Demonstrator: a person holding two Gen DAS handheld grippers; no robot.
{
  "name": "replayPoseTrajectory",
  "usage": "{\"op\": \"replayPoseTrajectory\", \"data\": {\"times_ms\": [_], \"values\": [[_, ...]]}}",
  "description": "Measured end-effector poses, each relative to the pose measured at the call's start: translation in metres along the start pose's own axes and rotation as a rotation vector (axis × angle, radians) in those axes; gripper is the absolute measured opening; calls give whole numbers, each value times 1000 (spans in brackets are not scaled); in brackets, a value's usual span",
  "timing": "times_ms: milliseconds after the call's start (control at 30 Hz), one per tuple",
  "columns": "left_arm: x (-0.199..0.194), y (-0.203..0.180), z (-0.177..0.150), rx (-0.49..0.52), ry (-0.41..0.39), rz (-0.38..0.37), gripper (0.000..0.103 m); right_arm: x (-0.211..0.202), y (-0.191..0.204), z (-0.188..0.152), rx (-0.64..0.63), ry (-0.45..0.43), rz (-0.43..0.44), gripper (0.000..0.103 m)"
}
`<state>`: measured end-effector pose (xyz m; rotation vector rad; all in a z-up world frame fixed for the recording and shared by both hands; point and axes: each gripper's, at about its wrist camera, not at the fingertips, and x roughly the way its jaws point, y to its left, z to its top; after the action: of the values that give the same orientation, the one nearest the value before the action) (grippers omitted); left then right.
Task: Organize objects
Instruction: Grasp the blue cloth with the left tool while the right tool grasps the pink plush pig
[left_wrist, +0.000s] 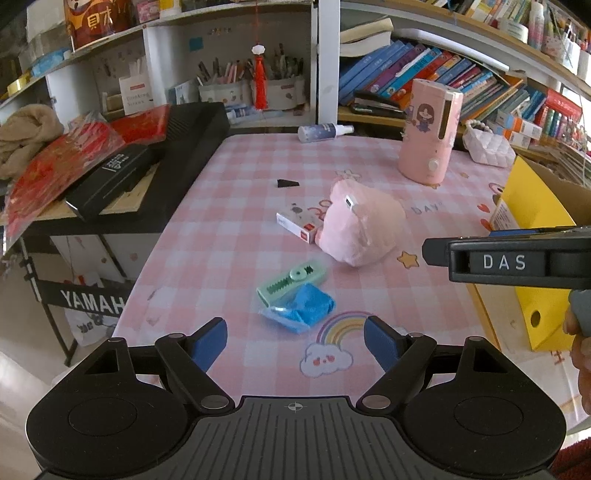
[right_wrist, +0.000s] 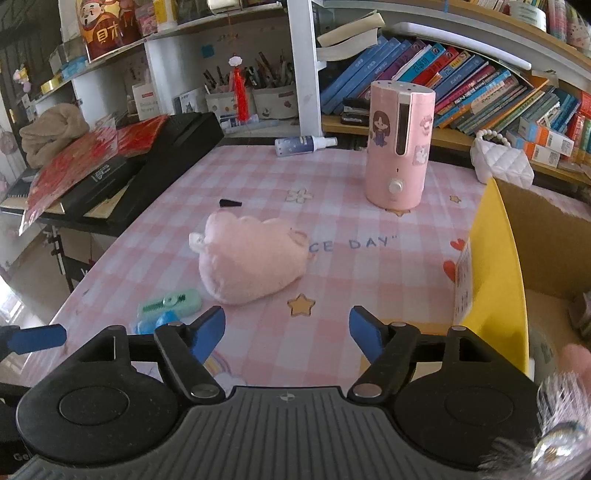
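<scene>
A pink plush toy (left_wrist: 360, 225) lies mid-table on the pink checked cloth; it also shows in the right wrist view (right_wrist: 251, 258). A small white and red box (left_wrist: 297, 221) lies against its left side. A green toothed gadget (left_wrist: 291, 282) and a blue packet (left_wrist: 301, 308) lie nearer, just ahead of my left gripper (left_wrist: 295, 341), which is open and empty. My right gripper (right_wrist: 287, 330) is open and empty, short of the plush. The green gadget (right_wrist: 170, 301) sits left of it.
A yellow cardboard box (right_wrist: 495, 266) stands at the table's right edge, with items inside. A pink humidifier (right_wrist: 399, 147) stands at the back, a spray bottle (right_wrist: 304, 144) lies behind it, and a small black piece (right_wrist: 229, 202) lies mid-table. A black keyboard with books borders the left.
</scene>
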<state>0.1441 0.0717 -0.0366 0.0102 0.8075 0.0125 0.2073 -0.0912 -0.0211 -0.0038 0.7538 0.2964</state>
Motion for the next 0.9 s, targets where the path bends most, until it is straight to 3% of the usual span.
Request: {"op": "replayPoseTrajectory", "data": {"times_ms": [200, 500, 800, 833, 900], "values": [[13, -1, 6, -9, 14, 5, 83, 10, -2, 12, -15, -26, 5, 84], [40, 0, 12, -20, 43, 12, 83, 30, -2, 24, -20, -8, 21, 88], [77, 8, 15, -121, 115, 16, 80, 44, 4, 33, -42, -4, 36, 95], [79, 8, 15, -130, 121, 16, 77, 46, 4, 33, -44, -3, 37, 95], [79, 8, 14, -131, 113, 12, 57, 48, 5, 34, -49, -1, 39, 96]]}}
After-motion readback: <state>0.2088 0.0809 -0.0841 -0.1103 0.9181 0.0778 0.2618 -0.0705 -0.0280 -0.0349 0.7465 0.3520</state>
